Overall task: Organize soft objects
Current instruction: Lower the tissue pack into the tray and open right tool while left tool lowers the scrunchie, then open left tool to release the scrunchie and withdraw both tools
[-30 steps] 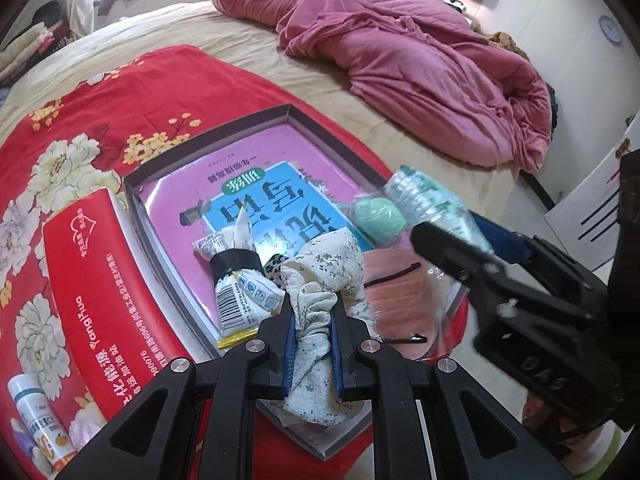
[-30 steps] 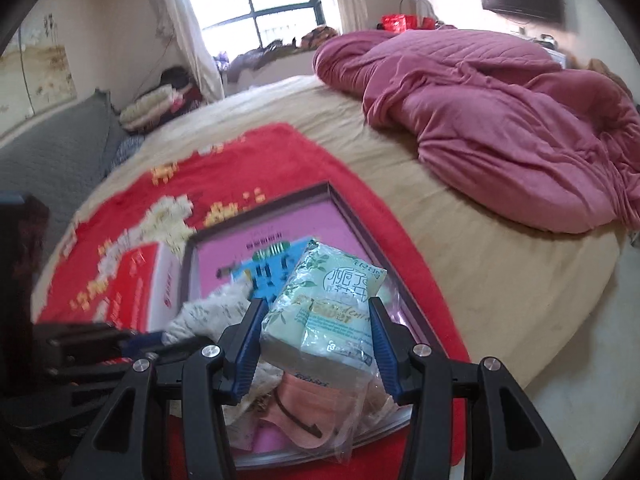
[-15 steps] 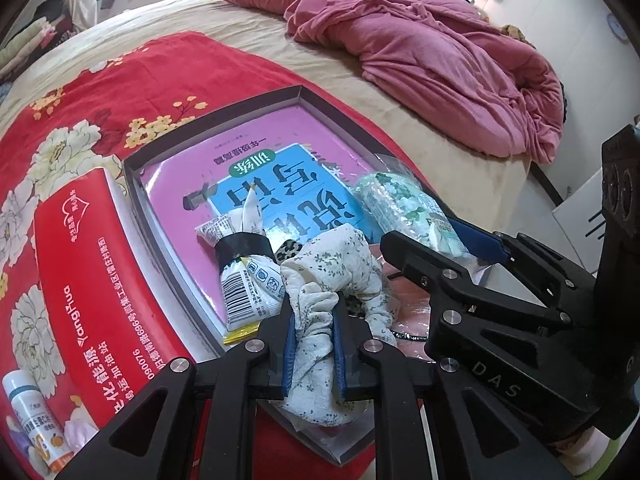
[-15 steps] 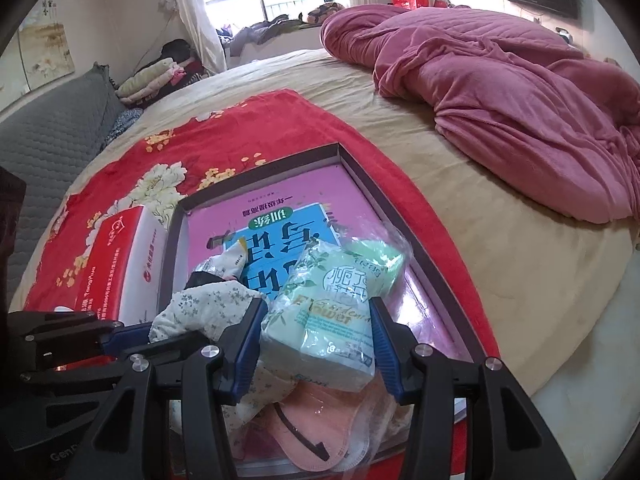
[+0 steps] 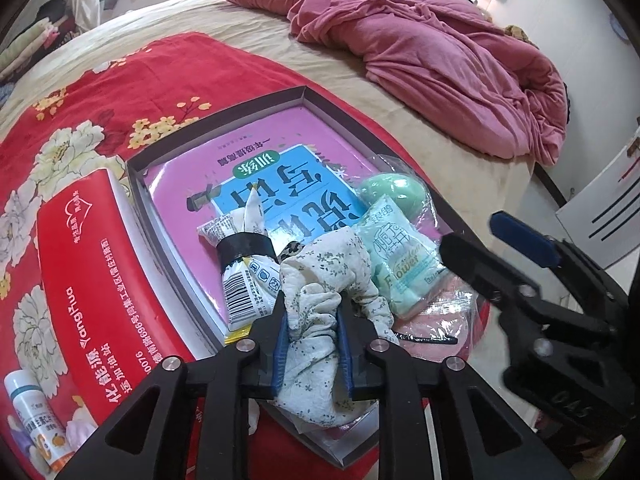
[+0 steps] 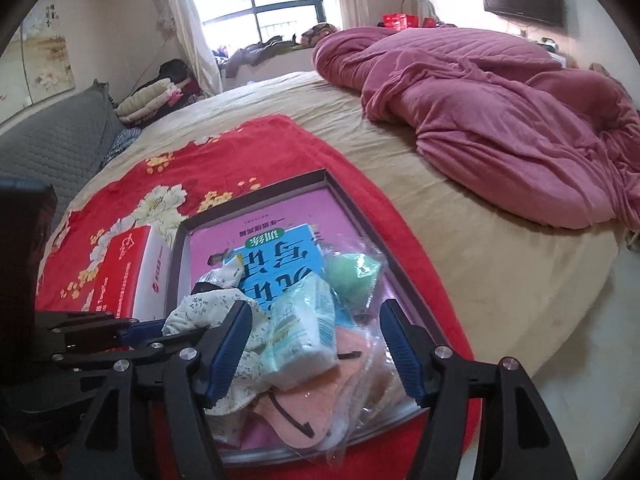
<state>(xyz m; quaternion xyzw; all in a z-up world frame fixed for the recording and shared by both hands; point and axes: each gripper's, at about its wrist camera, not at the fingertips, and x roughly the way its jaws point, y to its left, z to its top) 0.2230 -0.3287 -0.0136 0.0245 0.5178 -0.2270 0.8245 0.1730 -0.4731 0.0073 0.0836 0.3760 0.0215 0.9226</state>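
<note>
Released tissue pack [image 6: 302,334] lies between opening right gripper [image 6: 316,346].

A: Crumpled white floral cotton cloth [image 5: 316,332], soft and matt, beside a glossy green plastic-wrapped tissue pack [image 5: 404,268].

B: Shiny pink paper book cover [image 5: 256,152] in the dark matt cardboard tray [image 5: 224,114]; plush red floral blanket [image 5: 140,76] underneath.
</note>
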